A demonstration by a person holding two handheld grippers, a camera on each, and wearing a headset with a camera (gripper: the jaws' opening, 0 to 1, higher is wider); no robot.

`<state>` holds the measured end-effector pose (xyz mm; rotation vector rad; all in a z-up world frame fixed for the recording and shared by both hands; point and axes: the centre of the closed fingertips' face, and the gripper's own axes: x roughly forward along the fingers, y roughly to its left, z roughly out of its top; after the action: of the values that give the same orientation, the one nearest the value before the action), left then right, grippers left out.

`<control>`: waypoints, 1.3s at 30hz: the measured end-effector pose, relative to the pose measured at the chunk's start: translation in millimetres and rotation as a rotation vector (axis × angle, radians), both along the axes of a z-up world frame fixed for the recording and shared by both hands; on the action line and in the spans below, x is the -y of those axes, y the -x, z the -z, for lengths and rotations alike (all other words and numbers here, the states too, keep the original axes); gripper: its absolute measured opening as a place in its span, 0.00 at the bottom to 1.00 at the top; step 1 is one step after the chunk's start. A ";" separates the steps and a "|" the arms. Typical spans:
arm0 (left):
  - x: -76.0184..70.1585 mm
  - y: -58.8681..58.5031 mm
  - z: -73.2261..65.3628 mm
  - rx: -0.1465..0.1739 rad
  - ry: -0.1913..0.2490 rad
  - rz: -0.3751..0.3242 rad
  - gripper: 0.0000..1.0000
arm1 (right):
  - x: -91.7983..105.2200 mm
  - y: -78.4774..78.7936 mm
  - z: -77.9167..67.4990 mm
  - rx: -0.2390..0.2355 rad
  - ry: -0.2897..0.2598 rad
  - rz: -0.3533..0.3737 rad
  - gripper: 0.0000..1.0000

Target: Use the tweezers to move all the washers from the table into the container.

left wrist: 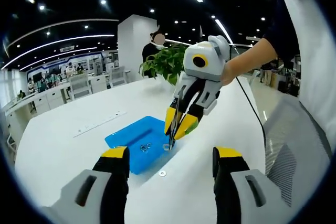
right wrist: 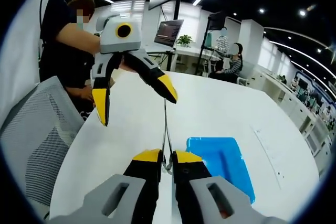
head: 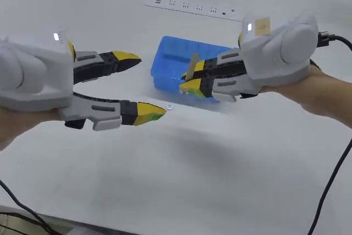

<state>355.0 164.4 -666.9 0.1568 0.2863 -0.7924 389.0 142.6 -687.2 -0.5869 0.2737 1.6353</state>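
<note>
At the bench: our R gripper (head: 191, 78), jaws pinched nearly shut on the tweezers (head: 192, 65), hangs over the blue bin (head: 166, 58). Our L gripper (head: 149, 85) waits alongside w/ jaws wide apart, holding nothing. In the left gripper view the tweezers run down from the R gripper, tips at the bin's near corner, close to a few washers (left wrist: 144, 147) already inside. Whether the tips carry one is too small to tell. One washer (head: 169, 107) lies on the table (head: 192, 163), just outside the bin's near wall & just beside the L gripper's lower jaw tip. We judge the next pick turns on that: from the tweezer tips it lies back over the wall, toward us. L is nearer, but R has the tool.
</note>
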 end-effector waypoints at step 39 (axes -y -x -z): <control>0.4 9.6 -7.6 -0.044 0.184 -0.067 0.99 | -9.1 -92.2 57.8 -0.098 0.038 0.161 0.10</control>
<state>345.5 164.0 -659.4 -0.0434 0.2573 -0.7523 481.1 151.7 -745.0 -0.5013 0.4144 1.5080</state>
